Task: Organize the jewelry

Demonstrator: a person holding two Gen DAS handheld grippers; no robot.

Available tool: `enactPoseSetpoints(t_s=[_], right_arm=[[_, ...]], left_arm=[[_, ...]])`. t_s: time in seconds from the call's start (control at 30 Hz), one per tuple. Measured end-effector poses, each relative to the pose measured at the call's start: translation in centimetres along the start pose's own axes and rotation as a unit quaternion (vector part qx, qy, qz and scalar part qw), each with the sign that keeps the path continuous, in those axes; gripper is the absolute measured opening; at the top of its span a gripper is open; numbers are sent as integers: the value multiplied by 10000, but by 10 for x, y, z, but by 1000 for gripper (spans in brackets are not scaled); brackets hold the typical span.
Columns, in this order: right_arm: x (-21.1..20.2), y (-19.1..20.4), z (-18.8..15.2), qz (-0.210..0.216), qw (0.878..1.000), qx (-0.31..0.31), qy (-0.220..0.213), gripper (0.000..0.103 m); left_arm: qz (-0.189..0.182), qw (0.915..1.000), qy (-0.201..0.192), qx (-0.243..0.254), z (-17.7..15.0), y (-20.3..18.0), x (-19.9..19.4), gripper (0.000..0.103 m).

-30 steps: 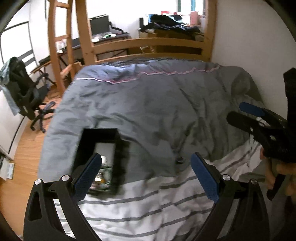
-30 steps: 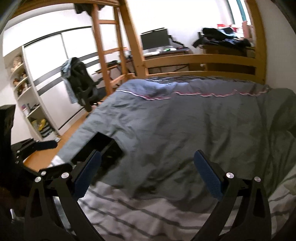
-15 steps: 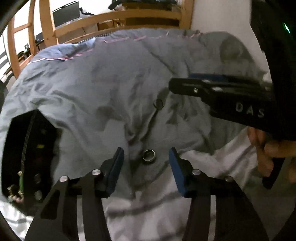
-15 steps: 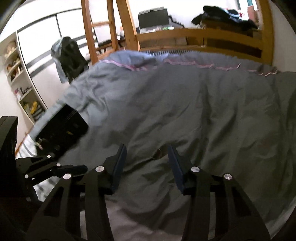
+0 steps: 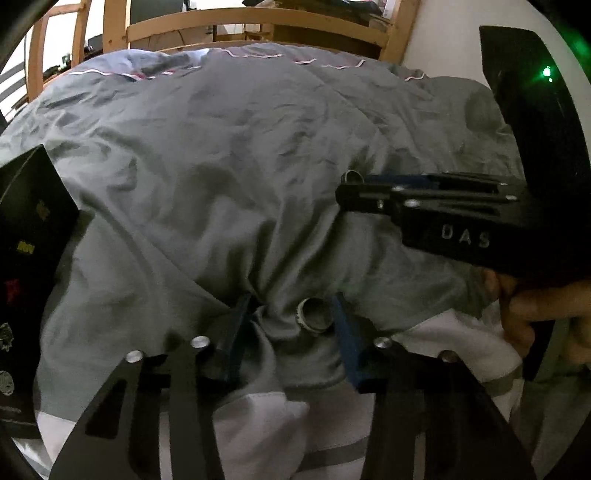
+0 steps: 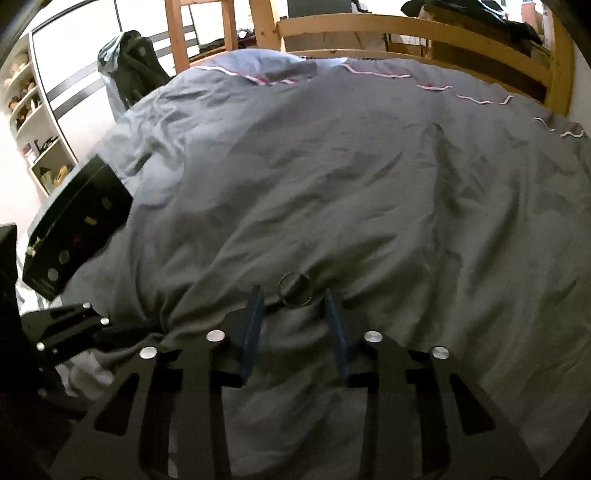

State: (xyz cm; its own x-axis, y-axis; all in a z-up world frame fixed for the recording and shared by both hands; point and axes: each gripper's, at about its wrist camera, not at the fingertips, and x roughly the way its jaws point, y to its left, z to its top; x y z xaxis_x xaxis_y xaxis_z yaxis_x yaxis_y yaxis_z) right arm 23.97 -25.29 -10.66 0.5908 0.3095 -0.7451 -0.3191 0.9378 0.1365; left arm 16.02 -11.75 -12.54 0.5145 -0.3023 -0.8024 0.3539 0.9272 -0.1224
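Low in the left wrist view, my left gripper [image 5: 291, 317] is closing around a silver ring [image 5: 315, 315] that lies on the grey duvet [image 5: 221, 166]; the ring touches the right-hand blue pad while the left-hand pad sits apart from it, bunching a fold of cloth, so nothing is gripped yet. Low in the centre of the right wrist view, my right gripper [image 6: 293, 306] is closing too, with a darker ring [image 6: 295, 290] lying just ahead of its tips, between them and not visibly pressed by either pad. The black jewelry box [image 6: 74, 229] sits open at the left edge of both views, small pieces glinting inside. A wooden bed frame [image 6: 406, 29] runs across the top.
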Motion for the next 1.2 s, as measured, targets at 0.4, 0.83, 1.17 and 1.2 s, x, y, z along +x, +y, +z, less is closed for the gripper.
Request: enactPoseSetpoints(t_s=[0.4,0.83,1.17,1.2], right_arm=[[-12,6,-2,57,9996,-180,-207,13],[13,20,-1,-402,9978,-471,-239,36],[-10,15,5,-270,9968,-285,-696,21],[-12,15,6,-251,9964,-282,-753,21]], left_arm=[[115,9999,-109,21,-7,6,-19,11],[-18,9999,-112,-99,-6,10,-17,11],[-59,9995,-269,-127,-4,13,-27,10],[-62,9994,-311,-135,-3,14,-30,10]])
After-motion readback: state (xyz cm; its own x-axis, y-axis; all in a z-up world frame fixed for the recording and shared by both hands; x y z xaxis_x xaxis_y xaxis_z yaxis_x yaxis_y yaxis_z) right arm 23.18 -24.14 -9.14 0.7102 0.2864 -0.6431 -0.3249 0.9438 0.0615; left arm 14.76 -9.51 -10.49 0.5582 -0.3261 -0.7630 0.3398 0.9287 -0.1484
